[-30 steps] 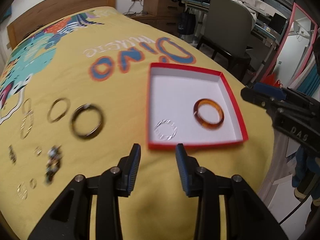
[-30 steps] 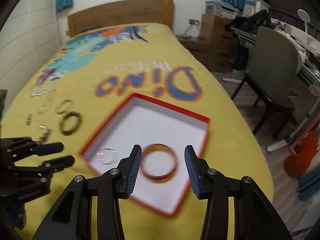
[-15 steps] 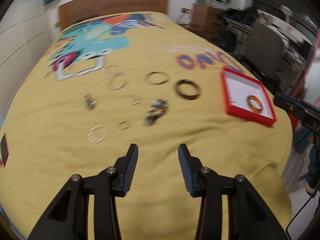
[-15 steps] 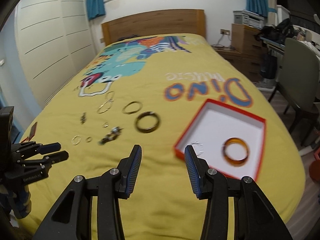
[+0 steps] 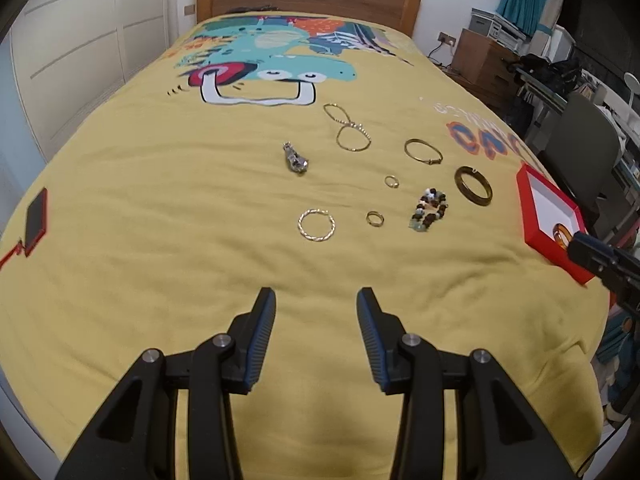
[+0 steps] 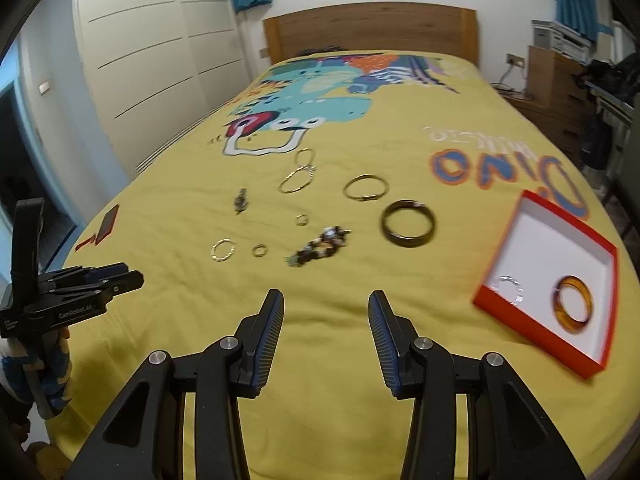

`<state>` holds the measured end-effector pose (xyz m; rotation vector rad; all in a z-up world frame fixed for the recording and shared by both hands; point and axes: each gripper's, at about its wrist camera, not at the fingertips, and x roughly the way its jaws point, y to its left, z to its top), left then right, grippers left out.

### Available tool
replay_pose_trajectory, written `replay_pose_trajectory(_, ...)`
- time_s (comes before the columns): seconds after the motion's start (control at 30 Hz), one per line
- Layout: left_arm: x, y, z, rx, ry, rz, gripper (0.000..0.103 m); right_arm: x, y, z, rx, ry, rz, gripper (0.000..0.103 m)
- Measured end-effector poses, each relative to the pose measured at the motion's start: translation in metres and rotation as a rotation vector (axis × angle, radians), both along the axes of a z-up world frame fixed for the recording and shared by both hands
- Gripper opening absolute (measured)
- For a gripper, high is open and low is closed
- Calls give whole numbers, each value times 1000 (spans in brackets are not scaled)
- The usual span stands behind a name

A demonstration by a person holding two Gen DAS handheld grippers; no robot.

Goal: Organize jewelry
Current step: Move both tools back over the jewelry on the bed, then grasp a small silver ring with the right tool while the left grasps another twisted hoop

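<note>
Both grippers, left and right, have swung from the box toward the loose jewelry, jaws half-open and empty; two bangles are boxed, nine pieces remain on the bed.

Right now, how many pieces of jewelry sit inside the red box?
2: a clear bangle near the box's near-left corner, and an amber bangle to its right. The red box interior is fully visible; nothing seems hidden.
</note>
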<state>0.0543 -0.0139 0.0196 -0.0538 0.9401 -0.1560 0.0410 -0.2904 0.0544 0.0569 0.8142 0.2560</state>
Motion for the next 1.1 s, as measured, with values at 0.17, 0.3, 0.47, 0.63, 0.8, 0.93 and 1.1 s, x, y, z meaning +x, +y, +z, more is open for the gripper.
replay_pose_trajectory(0.17, 20, -7, -15, -18, 32, -24, 40, 17, 18, -13, 10, 25, 45, 43)
replay_pose_trajectory(0.3, 44, -9, -32, -31, 68, -14, 40, 36, 28, -29, 13, 60, 73, 41)
replay_pose_trajectory(0.47, 79, 5, -51, -71, 109, 46, 40, 63, 44, -49, 14, 97, 119, 40)
replay_pose_trajectory(0.63, 112, 9, -64, -74, 123, 54, 40, 87, 61, -64, 23, 124, 165, 39)
replay_pose_trajectory(0.8, 135, 0, -80, -35, 156, 28, 39, 112, 84, -79, 26, 150, 216, 39)
replay_pose_trajectory(0.93, 143, -7, -92, 5, 164, 18, 28, 129, 100, -93, 19, 174, 242, 38)
replay_pose_trajectory(1.1, 143, -4, -95, 32, 147, 24, 10, 146, 115, -108, 4, 202, 264, 34)
